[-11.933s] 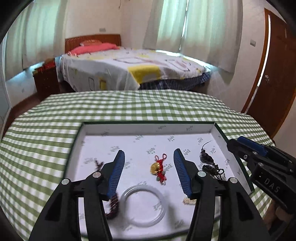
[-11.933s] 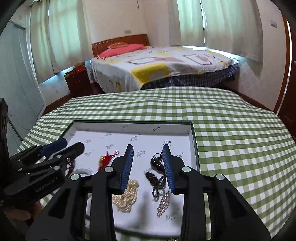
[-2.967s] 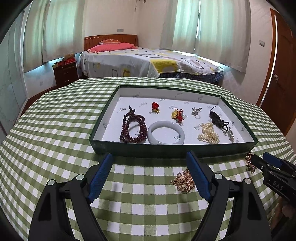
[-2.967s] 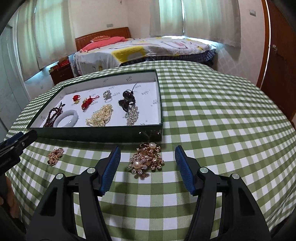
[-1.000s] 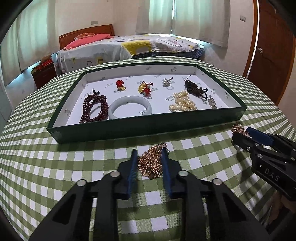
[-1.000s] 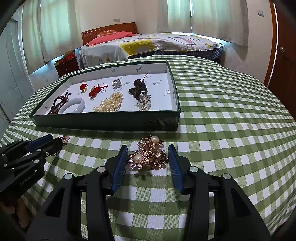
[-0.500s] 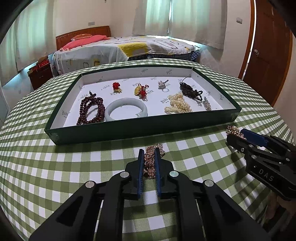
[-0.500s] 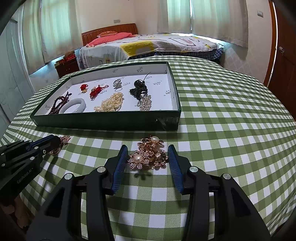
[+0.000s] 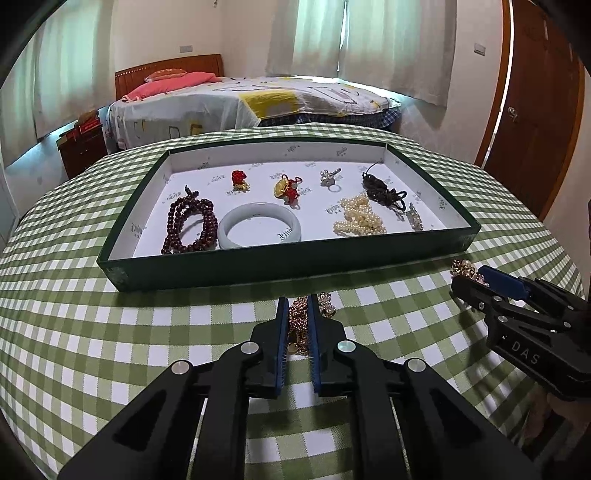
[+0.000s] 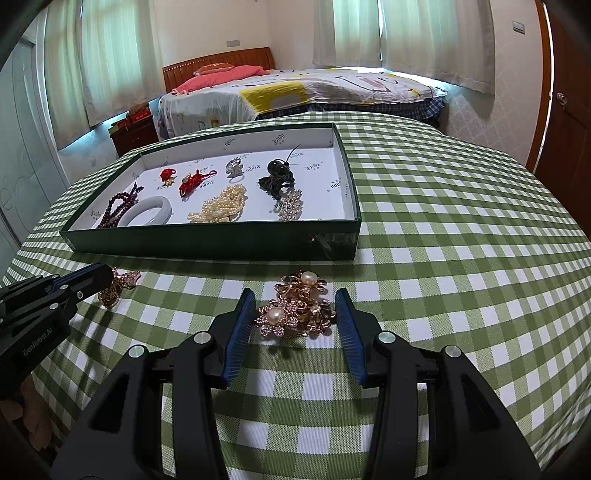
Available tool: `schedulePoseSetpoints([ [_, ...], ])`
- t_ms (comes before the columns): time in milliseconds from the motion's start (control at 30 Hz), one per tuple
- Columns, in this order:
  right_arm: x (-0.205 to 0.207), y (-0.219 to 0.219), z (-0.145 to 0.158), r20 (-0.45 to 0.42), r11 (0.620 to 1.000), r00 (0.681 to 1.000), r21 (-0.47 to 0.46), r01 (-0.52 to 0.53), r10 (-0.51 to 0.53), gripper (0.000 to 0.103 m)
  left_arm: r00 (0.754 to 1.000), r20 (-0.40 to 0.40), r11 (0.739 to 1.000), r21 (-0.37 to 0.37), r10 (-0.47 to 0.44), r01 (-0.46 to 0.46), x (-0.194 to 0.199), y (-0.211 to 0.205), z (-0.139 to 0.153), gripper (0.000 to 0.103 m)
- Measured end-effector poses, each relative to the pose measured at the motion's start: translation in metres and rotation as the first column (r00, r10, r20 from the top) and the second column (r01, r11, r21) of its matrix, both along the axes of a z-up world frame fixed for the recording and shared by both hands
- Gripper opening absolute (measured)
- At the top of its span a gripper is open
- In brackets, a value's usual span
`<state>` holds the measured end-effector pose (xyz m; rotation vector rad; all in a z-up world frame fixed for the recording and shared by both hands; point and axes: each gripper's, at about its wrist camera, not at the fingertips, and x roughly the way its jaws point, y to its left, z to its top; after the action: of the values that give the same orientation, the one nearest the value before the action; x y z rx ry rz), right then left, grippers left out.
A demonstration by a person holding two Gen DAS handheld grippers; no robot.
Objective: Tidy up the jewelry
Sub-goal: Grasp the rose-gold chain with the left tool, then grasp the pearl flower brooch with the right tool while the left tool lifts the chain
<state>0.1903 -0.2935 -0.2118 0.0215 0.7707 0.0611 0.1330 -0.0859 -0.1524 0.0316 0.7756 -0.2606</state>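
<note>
L tool (image 9: 295, 314) clamps gold chain (image 9: 300, 317), near tray edge (image 9: 288, 264)

Tray (image 9: 288, 264) sits on the table (image 9: 92, 332) with the bed (image 9: 258, 103) behind it. Inside, the bead string (image 9: 190, 225) is far left, the bangle (image 9: 258, 230) right beside it, the pearls (image 9: 360, 219) further right. Two brooches lie on the cloth in front: the chain brooch (image 9: 301, 317) left, the pearl brooch (image 10: 297, 306) right.

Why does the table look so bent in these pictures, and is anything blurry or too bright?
Left wrist view: the wide lens bows the tray and checked cloth, dark corners. Right wrist view: same curving; the curtained window glows brightest, the brooch stays sharp above a soft shadow.
</note>
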Motion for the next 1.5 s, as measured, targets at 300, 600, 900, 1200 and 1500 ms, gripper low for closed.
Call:
schedulePoseSetpoints([
  [300,0.000,-0.001,0.005,0.011,1.000,1.000,0.006,0.003,-0.003,0.044,1.000,0.015,1.000,-0.004,-0.001,0.001,-0.001,0.002,0.007,0.011],
  [600,-0.002,0.001,0.012,0.032,1.000,0.999,0.007,-0.003,0.003,0.044,0.999,0.041,1.000,-0.012,0.007,-0.007,-0.002,0.007,0.019,0.011],
  [900,-0.005,0.006,0.021,0.057,1.000,0.998,0.001,-0.012,0.012,0.044,0.998,0.057,1.000,-0.013,0.018,-0.018,-0.007,0.013,0.026,0.011],
  [1200,-0.012,0.006,0.026,0.077,1.000,0.997,-0.006,-0.010,0.010,0.043,0.997,0.067,0.999,-0.022,0.027,-0.026,-0.009,0.016,0.030,0.011],
  [1500,-0.015,0.007,0.032,0.092,1.000,0.996,-0.003,-0.011,0.011,0.043,0.997,0.075,0.999,-0.028,0.034,-0.032,-0.010,0.018,0.033,0.011],
])
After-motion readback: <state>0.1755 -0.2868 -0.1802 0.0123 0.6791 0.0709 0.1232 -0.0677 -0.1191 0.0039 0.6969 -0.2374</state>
